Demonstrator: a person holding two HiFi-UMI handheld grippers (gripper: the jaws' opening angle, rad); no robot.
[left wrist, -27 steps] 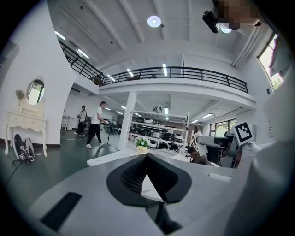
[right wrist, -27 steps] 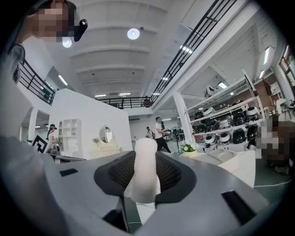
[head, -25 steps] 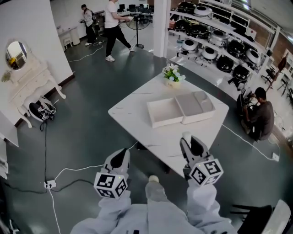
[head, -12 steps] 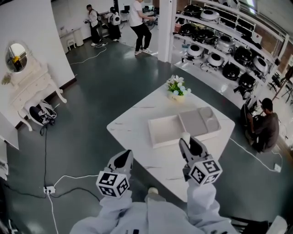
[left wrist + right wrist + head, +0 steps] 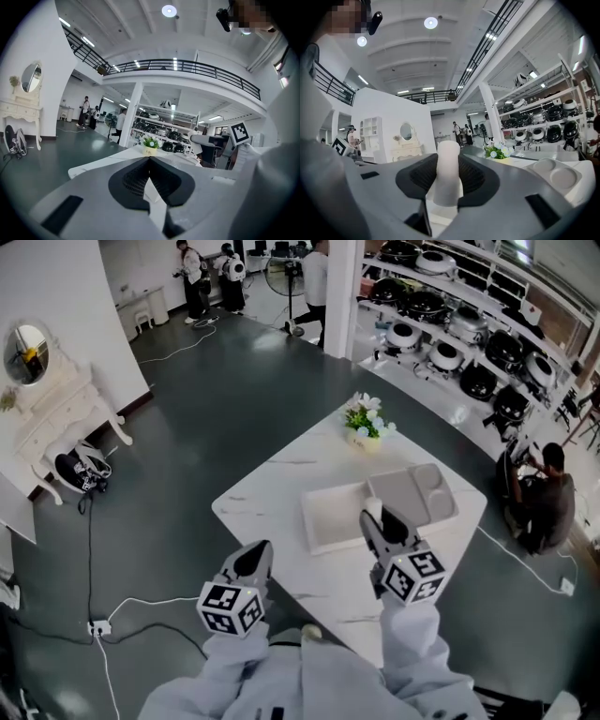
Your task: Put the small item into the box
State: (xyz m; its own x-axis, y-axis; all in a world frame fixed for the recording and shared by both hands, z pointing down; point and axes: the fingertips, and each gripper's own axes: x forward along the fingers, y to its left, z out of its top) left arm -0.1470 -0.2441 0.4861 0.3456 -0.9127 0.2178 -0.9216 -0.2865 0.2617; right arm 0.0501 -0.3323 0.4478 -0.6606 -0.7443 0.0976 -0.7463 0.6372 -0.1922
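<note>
Dark showroom floor, cooker shelves [image 5: 459, 343] behind, white marble table [image 5: 272, 488] bearing open box [image 5: 333, 519] and flower pot [image 5: 366, 423], right gripper [image 5: 373, 514] clamped on small white cylinder [image 5: 448, 173] over the box's near edge, left gripper [image 5: 255, 557] closed, empty, beside the table.

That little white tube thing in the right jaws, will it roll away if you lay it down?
Probably, on its side: the white cylinder looks round and smooth. Stood up it may tip, being tall and narrow. It seems stiff, not squashed between the right gripper's jaws.
</note>
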